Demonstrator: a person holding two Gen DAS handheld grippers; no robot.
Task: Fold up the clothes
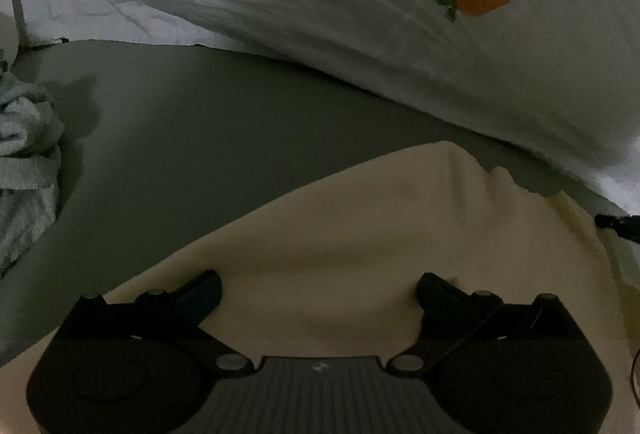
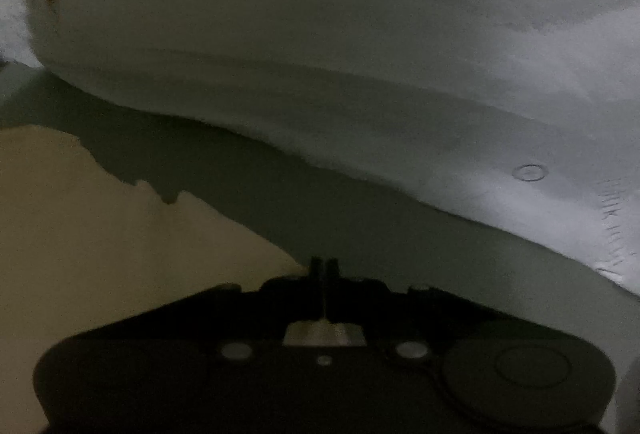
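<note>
A cream garment point(image 1: 360, 234) lies flat on a grey-green bed sheet point(image 1: 192, 137). My left gripper point(image 1: 320, 294) is open, its two black fingers spread wide just above the garment's middle, holding nothing. In the right wrist view the same cream garment point(image 2: 100, 234) fills the lower left. My right gripper point(image 2: 323, 268) is shut, its fingertips together at the garment's right edge; whether cloth is pinched between them I cannot tell. A black tip of the right gripper point(image 1: 618, 226) shows at the far right of the left wrist view.
A white quilt point(image 1: 360, 33) with a carrot print point(image 1: 476, 1) bulges along the back; it also shows in the right wrist view point(image 2: 320, 33). A crumpled grey-striped garment point(image 1: 24, 161) lies at the left edge of the sheet.
</note>
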